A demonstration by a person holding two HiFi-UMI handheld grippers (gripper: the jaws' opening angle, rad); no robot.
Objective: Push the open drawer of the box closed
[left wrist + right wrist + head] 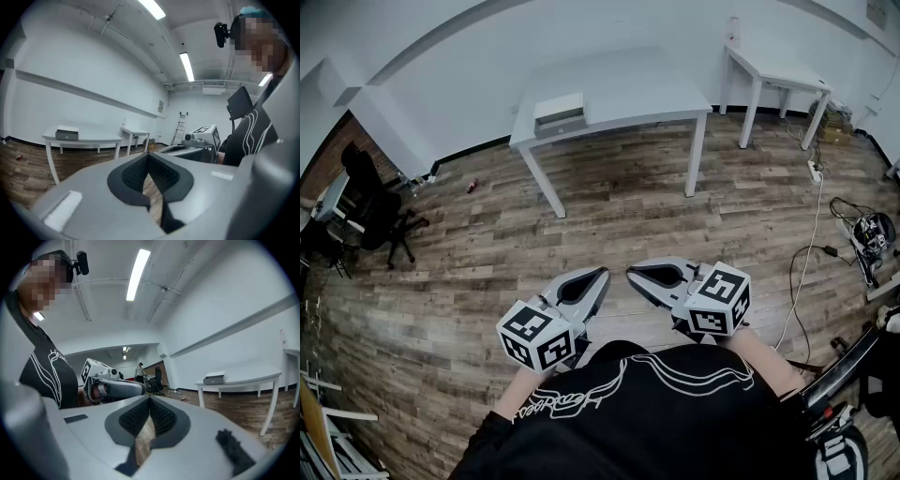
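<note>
I see left grey two-jaw gripper [600, 274] tips together, empty | right grey two-jaw gripper [633, 273] same | small grey-and-white box [560, 114] at white table [637, 84] front-left corner, long side along front edge | well ahead, slightly left: left one nearer, I judge

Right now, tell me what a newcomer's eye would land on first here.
The two grippers stand out, held close before the person's black shirt: the left gripper and the right gripper, both shut and empty, with tips almost meeting over the wood floor. Beyond them, a white table by the wall carries a small box near its left end.
</note>
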